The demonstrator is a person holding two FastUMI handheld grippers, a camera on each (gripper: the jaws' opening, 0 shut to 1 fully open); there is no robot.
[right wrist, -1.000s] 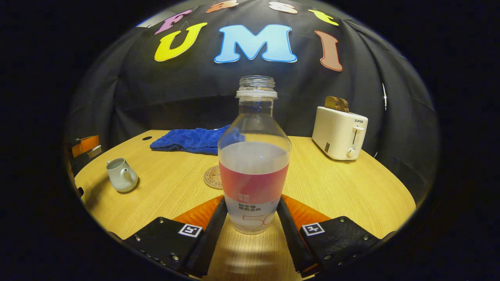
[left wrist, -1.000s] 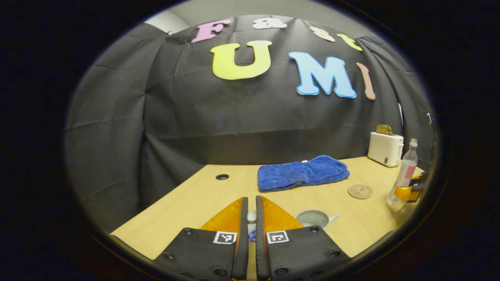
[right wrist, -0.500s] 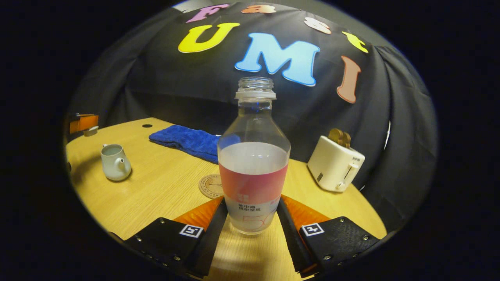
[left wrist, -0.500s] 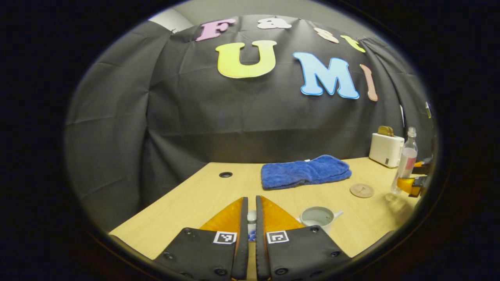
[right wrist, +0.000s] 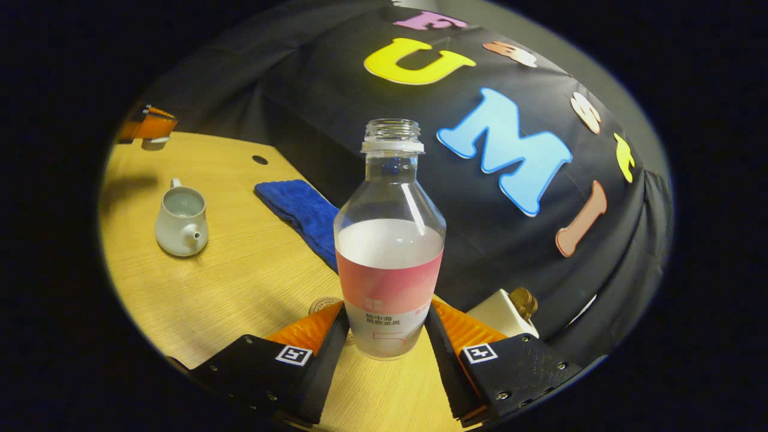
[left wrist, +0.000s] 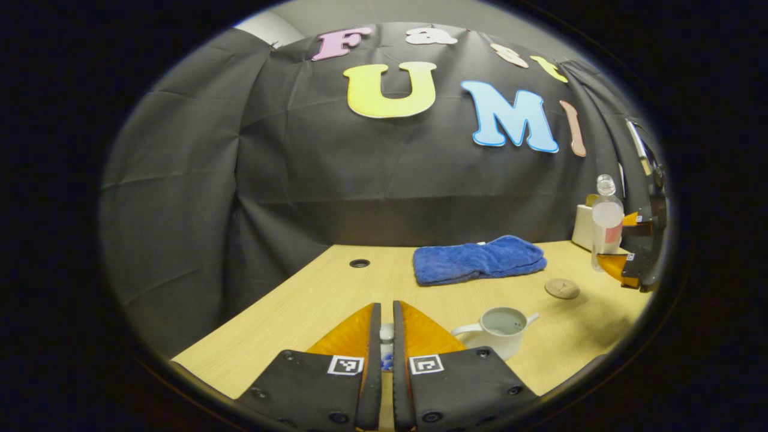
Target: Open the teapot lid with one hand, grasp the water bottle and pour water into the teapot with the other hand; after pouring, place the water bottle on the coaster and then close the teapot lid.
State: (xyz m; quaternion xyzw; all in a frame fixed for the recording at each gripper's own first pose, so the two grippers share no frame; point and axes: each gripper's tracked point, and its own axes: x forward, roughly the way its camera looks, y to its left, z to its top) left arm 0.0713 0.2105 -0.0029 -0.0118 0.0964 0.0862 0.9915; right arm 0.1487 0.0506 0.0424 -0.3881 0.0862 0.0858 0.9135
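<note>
My left gripper (left wrist: 384, 311) is shut on the small white teapot lid (left wrist: 387, 333), held above the table to the left of the pot. The white teapot (left wrist: 501, 327) stands open on the wooden table, water showing inside. My right gripper (right wrist: 387, 307) is shut on the clear water bottle (right wrist: 390, 258), which has a pink label, is uncapped and about half full. In the left gripper view the bottle (left wrist: 606, 217) hangs in the air at far right, above the round coaster (left wrist: 562, 288). The right gripper view shows the teapot (right wrist: 180, 222) off to the left.
A folded blue towel (left wrist: 480, 259) lies at the back of the table (left wrist: 336, 294). A white toaster (right wrist: 501, 312) stands at the right end, partly behind the bottle. A cable hole (left wrist: 359, 263) sits near the back left edge.
The right gripper has lifted the bottle off the table and its view has rolled, so the table now slants. The left gripper has kept the lid and drifted slightly away from the teapot.
</note>
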